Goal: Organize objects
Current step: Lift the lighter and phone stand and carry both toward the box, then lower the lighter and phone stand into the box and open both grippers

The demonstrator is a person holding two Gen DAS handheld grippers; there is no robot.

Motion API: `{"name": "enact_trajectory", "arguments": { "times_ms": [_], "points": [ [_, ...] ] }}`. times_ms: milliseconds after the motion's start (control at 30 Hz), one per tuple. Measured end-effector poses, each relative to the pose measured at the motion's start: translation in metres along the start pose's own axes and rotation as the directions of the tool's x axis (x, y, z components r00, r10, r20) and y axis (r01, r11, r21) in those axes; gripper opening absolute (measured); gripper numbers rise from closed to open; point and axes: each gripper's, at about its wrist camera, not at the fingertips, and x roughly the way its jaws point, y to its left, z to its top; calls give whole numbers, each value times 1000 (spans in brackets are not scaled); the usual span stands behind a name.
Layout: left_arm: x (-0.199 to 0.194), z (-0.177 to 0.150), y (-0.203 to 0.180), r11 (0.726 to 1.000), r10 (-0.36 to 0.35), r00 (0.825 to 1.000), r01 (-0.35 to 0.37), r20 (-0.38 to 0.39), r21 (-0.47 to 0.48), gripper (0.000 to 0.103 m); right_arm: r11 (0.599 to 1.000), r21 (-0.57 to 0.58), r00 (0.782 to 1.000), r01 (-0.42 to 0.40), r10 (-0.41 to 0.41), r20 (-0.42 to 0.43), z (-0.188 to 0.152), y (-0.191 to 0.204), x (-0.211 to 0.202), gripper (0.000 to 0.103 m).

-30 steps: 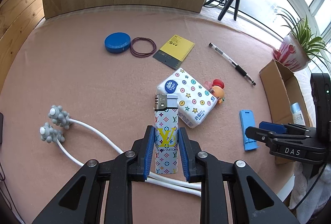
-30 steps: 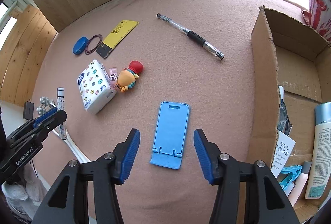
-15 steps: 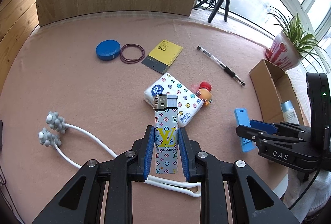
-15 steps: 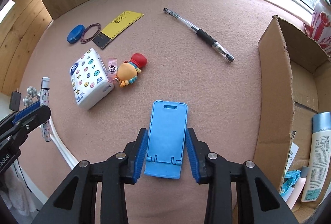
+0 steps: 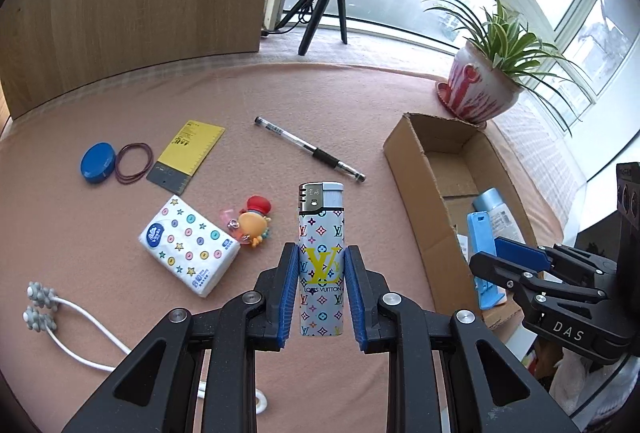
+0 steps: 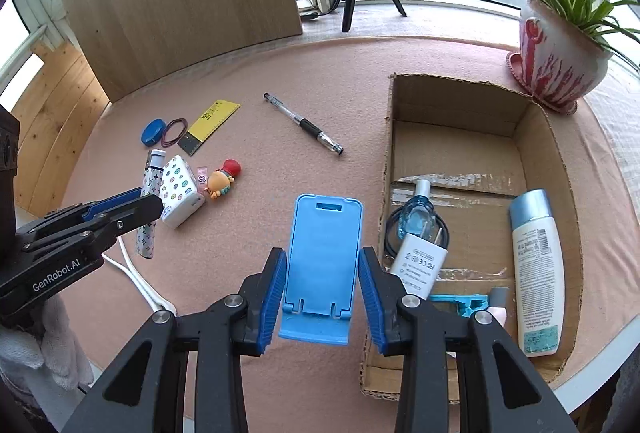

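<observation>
Above a pink-covered counter [image 5: 80,233], two hand-held grippers each carry an item. The left gripper [image 5: 322,269] has its blue-padded jaws pinching a patterned lighter [image 5: 321,257] by the lower half of its body — the lighter stands upright between them, its metal top ahead of the pads. The right gripper [image 6: 322,281] has its jaws pressed against both long edges of a blue phone stand [image 6: 322,261], having just closed on it; the stand's slotted end points away from the jaws and its lipped foot sits back between the pads.

Just right of the right gripper's jaws lies an open cardboard box [image 6: 472,105] holding a white lotion bottle [image 6: 536,273], a white charger [image 6: 418,263] with a black cable, a small blue glass bottle [image 6: 416,217] and a light-blue plastic piece. Ahead and to the left of both pairs of jaws, a tissue pack [image 5: 188,245] and an orange toy figure [image 5: 252,221] rest on the counter, touching or nearly so. Farther ahead lie a pen [image 5: 310,149], a yellow ruler [image 5: 186,155], looped rubber bands [image 5: 134,163] and a blue round lid [image 5: 97,162] — the bands just beside the lid. A white massager [image 5: 60,309] with knobbed heads lies left of the left jaws. A potted plant [image 6: 560,45] stands beyond the box.
</observation>
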Motion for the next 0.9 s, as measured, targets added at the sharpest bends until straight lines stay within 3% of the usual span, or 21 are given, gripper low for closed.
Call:
{"name": "enact_trajectory", "arguments": {
  "times_ms": [300,467,700,900],
  "points": [
    [30,10,-96,984,-95,995,100,-39,144,25,991,91,994,94,-98,41,-8,-67,-25,34],
    [45,12,-132,974,-108,992,117,-59,196,25,987,122,994,104,-109,30,-14,-89,-24,34],
    [58,18,-150,970,-85,995,96,-57,222,25,984,140,993,110,-115,24,-15,-107,-23,34],
    [58,20,-141,978,-75,996,84,-57,191,26,979,164,993,120,-122,2,-14,-118,-17,39]
  ]
}}
